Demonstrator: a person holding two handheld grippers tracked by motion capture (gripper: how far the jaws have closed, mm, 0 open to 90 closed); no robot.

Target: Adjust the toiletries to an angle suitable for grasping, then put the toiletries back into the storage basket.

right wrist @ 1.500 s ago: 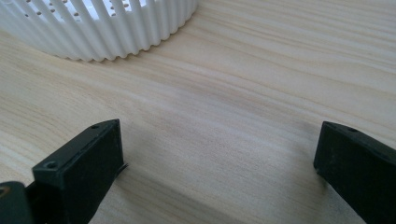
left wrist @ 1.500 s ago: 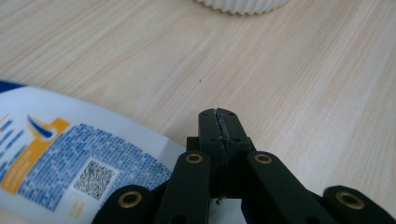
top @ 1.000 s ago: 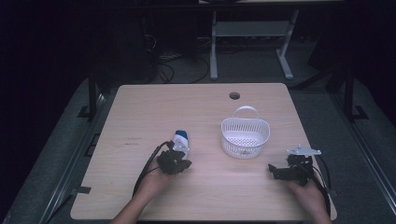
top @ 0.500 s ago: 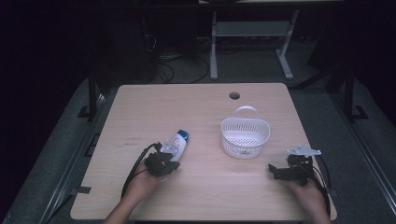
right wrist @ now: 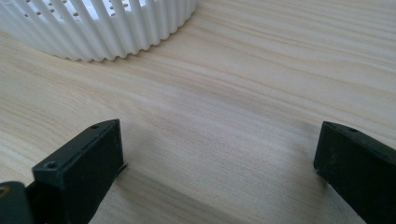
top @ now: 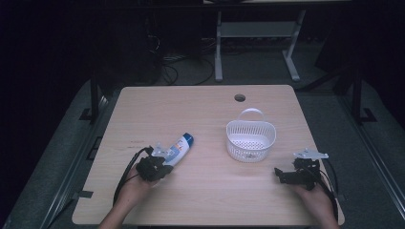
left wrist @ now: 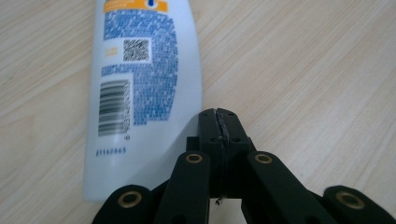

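Observation:
A white bottle with a blue cap [top: 177,149] lies flat on the wooden table [top: 191,109], cap toward the far right. In the left gripper view its back label, with a barcode [left wrist: 140,70], faces up. My left gripper [top: 162,162] rests at the bottle's base, its jaws pressed together beside the bottle's right edge [left wrist: 219,128] with nothing between them. My right gripper [top: 281,174] sits low over the table at the near right, jaws wide apart [right wrist: 219,140] and empty. A white slotted basket [top: 250,138] stands just beyond it [right wrist: 93,32].
A round cable hole [top: 239,98] sits near the table's far edge. The basket has a handle loop [top: 251,113] on its far side. Dark floor, cables and a desk frame lie past the table.
The bottle went from raised in the left gripper to lying on the table. The left gripper let go of it, drew back toward the near left and shut. The right gripper stayed still.

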